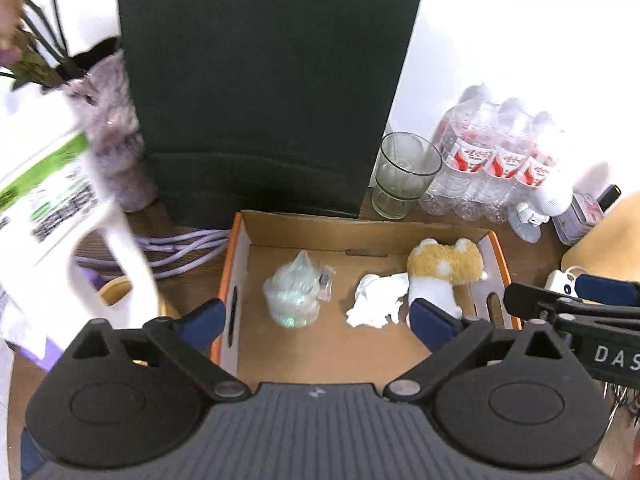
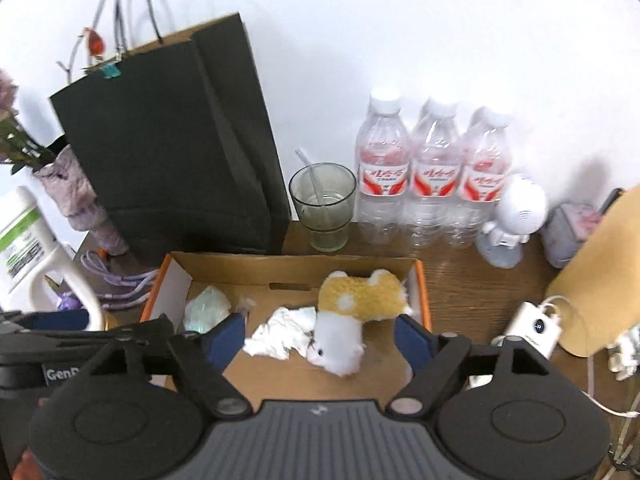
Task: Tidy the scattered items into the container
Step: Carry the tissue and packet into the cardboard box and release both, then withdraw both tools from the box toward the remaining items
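Left tongs (image 1: 316,322): spread wide, empty, above the box.
Right tongs (image 2: 320,336): spread wide, empty, above the box.
Box (image 1: 360,226): cardboard, open-topped, on the worktop (image 2: 472,288) below both tongs.
Plastic bundle (image 1: 294,294): in the box, ahead of the left tongs.
Tissue (image 1: 376,300): crumpled, in the box, between bundle and toy.
Toy (image 2: 360,312): plush, in the box, ahead of the right tongs, touching the tissue.
Bag (image 1: 264,96): dark, upright beyond the box.
Glass (image 2: 324,204): beyond the box, beside the bottles (image 2: 432,172).
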`<state>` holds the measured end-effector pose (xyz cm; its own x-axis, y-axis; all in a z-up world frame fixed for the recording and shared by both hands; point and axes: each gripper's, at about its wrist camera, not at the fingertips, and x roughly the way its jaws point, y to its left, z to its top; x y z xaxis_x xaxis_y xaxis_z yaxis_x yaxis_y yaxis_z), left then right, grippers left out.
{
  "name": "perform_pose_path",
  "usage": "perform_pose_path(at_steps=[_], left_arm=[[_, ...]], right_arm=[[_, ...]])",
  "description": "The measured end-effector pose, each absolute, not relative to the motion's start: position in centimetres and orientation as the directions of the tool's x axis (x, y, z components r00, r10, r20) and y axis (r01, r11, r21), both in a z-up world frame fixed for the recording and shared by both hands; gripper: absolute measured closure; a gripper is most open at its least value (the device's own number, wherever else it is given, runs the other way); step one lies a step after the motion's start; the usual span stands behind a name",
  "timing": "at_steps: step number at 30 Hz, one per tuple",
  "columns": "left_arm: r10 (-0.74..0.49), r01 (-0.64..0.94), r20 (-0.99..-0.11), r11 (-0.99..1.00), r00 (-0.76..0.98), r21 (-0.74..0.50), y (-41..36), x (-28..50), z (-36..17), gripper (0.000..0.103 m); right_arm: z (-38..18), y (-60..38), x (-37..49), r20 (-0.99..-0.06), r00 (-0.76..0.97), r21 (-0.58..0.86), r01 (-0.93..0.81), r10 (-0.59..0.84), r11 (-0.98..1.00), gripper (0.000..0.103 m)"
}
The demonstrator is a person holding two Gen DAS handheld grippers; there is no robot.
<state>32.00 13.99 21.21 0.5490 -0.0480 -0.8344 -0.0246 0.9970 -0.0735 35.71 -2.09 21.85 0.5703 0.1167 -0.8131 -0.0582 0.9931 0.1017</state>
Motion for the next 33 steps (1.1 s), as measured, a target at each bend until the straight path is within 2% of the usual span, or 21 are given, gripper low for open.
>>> perform_pose_path(at_steps=[5,9,13,15,18,21,24,29,33], left_arm=[[0.007,-0.069,-0.748,0.996,0.664,-0.053,14.6,27.2,21.0,0.0],[-0.007,-0.049,-0.667,0.997,0.745,-0.066,14.6,22.6,18.8,0.0],[-0.025,-0.031,-0.615,0.996,0.788,-0.08,14.2,18.5,16.2,0.0],[0.01,-0.035,-0.547,0.999,0.837,-0.035,13.7,16.3,15.3,0.0],[0.038,-0.037,-0.431,0.999,0.902,0.009,12.9,12.6,14.1,0.0],[0.029,-0.022,-0.384,1.0,0.923,0.021,13.1,9.1,12.5,0.0],[0.018,-0.01,-0.38,1.0,0.925,0.024,13.8,5.3,10.5,0.0],[-0.057,0.042,-0.463,0.998,0.884,-0.042,15.7,-0.8,7.6,0.0],[-0.131,0.096,-0.531,0.991,0.837,-0.093,16.7,-3.3,5.0,0.0]], right_arm=[[21.9,-1.4,31.5,-0.765,0.634,0.058,-0.103,0.11,0.993,0.02],[20.9,-1.3,26.3,-0.676,0.726,0.049,-0.121,0.122,0.991,0.02],[19.0,-0.2,21.5,-0.547,0.835,-0.09,-0.135,0.064,0.987,0.018],[18.1,0.2,19.1,-0.49,0.87,-0.121,-0.137,0.061,0.983,0.018],[17.2,-0.1,15.7,-0.419,0.902,-0.087,-0.153,0.103,0.984,0.016],[15.5,0.0,12.5,-0.391,0.911,-0.091,-0.179,0.13,0.98,0.013],[13.3,-0.2,8.9,-0.379,0.91,-0.087,-0.217,0.169,0.972,0.01],[9.7,-1.2,3.6,-0.451,0.856,0.009,-0.278,0.253,0.96,0.01],[7.9,-2.2,-0.1,-0.439,0.848,0.103,-0.282,0.298,0.954,0.01]])
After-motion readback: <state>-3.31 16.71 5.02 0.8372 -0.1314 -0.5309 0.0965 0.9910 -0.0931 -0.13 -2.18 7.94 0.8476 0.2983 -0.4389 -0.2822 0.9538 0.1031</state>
